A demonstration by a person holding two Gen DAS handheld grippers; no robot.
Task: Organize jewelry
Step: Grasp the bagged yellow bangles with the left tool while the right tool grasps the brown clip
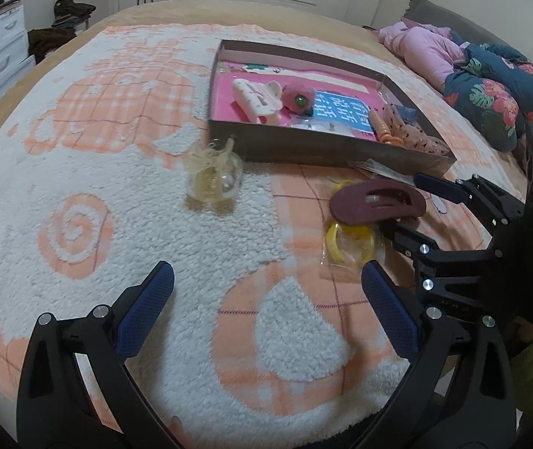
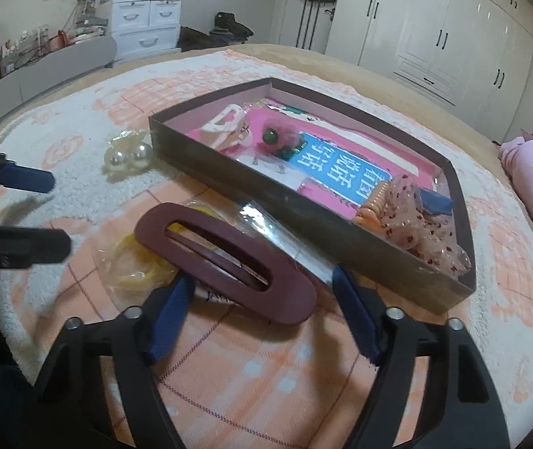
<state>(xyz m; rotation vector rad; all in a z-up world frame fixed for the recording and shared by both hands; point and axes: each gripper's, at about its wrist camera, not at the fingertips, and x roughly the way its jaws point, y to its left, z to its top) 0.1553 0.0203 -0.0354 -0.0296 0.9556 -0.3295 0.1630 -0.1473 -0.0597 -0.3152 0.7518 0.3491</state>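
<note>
The right gripper (image 2: pixel 262 299) straddles the maroon oval hair clip (image 2: pixel 229 258), low and centre in the right wrist view; its blue fingers (image 2: pixel 171 316) are partly spread on either side of the clip. Whether the pads already press on the clip cannot be told. The clip lies on the blanket (image 2: pixel 266 393) of the bed, over a clear packet with yellow rings (image 2: pixel 135 269) and just in front of the near wall of the brown box (image 2: pixel 229 172).

The step appears to be picking up the clip for the box. A good grasp would close across the clip's narrow width, near its middle, and avoid catching the packet's plastic beneath.

The left gripper (image 1: pixel 266 307), at the bottom of its view, has fingers spread wide over bare blanket, holding nothing. A pearl hair clip (image 1: pixel 214 177) waits left of the box.
</note>
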